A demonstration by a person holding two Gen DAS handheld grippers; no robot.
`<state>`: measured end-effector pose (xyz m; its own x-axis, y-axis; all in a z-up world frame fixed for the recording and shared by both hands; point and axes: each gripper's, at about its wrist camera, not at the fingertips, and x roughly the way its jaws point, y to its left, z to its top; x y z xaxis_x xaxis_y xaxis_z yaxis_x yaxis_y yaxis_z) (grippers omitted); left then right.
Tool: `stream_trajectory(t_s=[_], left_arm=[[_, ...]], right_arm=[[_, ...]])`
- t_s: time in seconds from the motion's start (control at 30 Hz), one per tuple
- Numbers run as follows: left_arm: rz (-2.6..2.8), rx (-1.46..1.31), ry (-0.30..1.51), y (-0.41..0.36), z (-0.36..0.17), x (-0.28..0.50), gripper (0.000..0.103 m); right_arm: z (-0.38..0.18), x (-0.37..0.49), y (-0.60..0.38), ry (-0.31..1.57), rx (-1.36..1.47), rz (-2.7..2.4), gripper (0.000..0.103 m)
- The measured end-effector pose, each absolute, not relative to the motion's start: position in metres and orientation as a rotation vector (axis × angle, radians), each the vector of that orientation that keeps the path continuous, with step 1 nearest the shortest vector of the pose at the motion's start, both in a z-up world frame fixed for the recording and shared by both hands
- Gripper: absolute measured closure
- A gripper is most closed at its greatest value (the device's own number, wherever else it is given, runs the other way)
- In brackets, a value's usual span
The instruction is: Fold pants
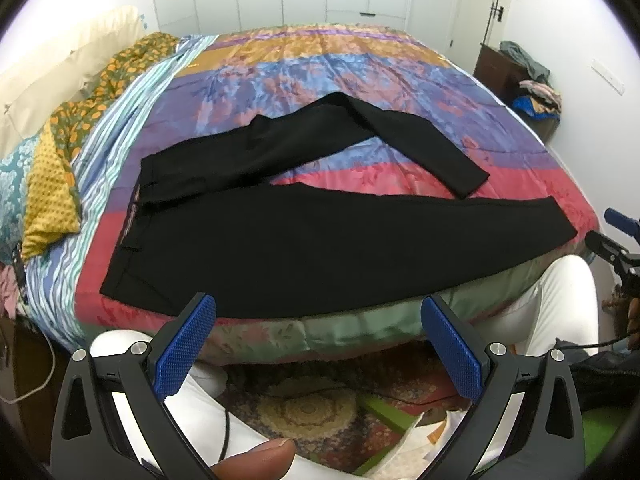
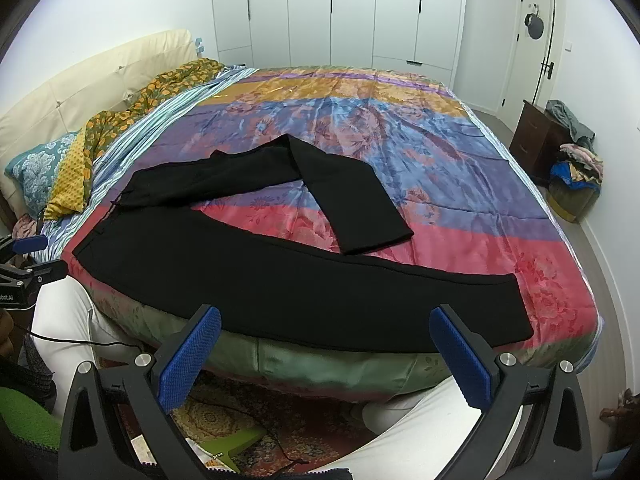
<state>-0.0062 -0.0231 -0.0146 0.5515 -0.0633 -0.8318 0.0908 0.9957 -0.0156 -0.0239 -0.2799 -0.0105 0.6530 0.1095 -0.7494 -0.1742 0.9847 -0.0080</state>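
Observation:
Black pants (image 1: pixel 304 240) (image 2: pixel 280 280) lie spread on the colourful bed cover, waistband to the left. The near leg runs straight along the front edge of the bed. The far leg is bent, its cuff (image 2: pixel 376 240) pointing back toward the near leg. My left gripper (image 1: pixel 318 344) hangs open in front of the bed edge, below the pants' seat, nothing between its blue pads. My right gripper (image 2: pixel 326 356) is also open, just short of the near leg, empty. Its tip (image 1: pixel 616 240) shows at the right edge of the left wrist view.
The bed (image 2: pixel 400 140) fills the room's middle, with pillows (image 2: pixel 44 168) and a yellow patterned cloth (image 2: pixel 120 128) at the left. A dark nightstand (image 2: pixel 536 136) with piled clothes stands at the right. White-trousered knees (image 1: pixel 560 308) and a patterned rug (image 1: pixel 320 408) are below.

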Motion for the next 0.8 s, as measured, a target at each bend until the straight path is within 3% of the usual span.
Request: stream_trajectory(t_s=[0.8], left_arm=[[-0.087,0.064,0.975,-0.0265,-0.0131,-0.0060,0.001]], right_arm=[[-0.0085,-0.0242,-0.2835,0.838,-0.062,0.150,0.000]])
